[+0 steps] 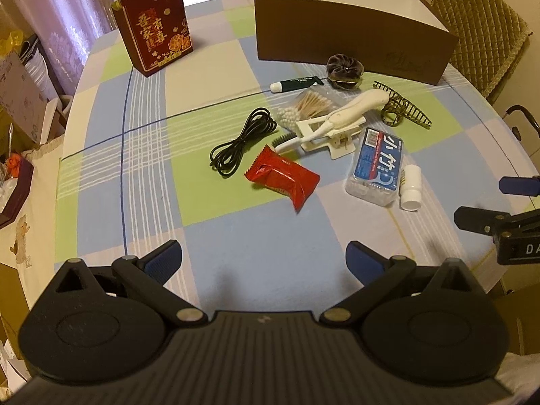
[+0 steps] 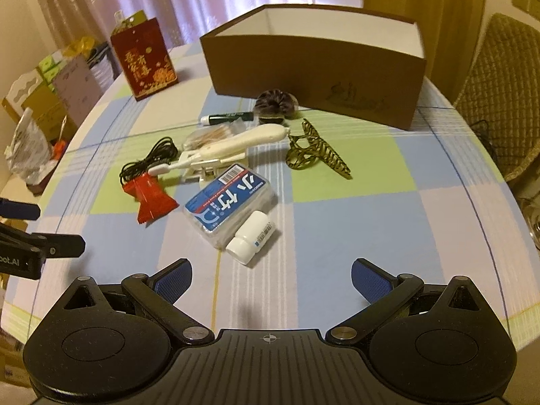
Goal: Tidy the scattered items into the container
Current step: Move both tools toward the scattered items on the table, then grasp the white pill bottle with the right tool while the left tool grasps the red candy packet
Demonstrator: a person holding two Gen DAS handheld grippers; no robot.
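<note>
A brown open box [image 1: 351, 38] [image 2: 314, 77] stands at the far side of the checked tablecloth. In front of it lie a red snack packet [image 1: 283, 177] [image 2: 150, 197], a coiled black cable [image 1: 241, 141] [image 2: 148, 160], a blue floss-pick box [image 1: 376, 167] [image 2: 227, 206], a small white bottle [image 1: 411, 187] [image 2: 251, 238], a white handled tool [image 1: 337, 119] [image 2: 233, 148], a gold hair claw [image 1: 403, 108] [image 2: 315, 153], a dark scrunchie [image 1: 344, 71] [image 2: 275, 106], a green tube [image 1: 297, 84] [image 2: 227, 117] and cotton swabs [image 1: 303, 106]. My left gripper [image 1: 265, 260] and right gripper [image 2: 271, 281] hover open and empty near the table's front.
A red gift bag [image 1: 157, 25] [image 2: 145, 60] stands at the back left of the table. A padded chair [image 1: 482, 30] [image 2: 499, 101] sits behind the right edge. Boxes and bags crowd the floor to the left.
</note>
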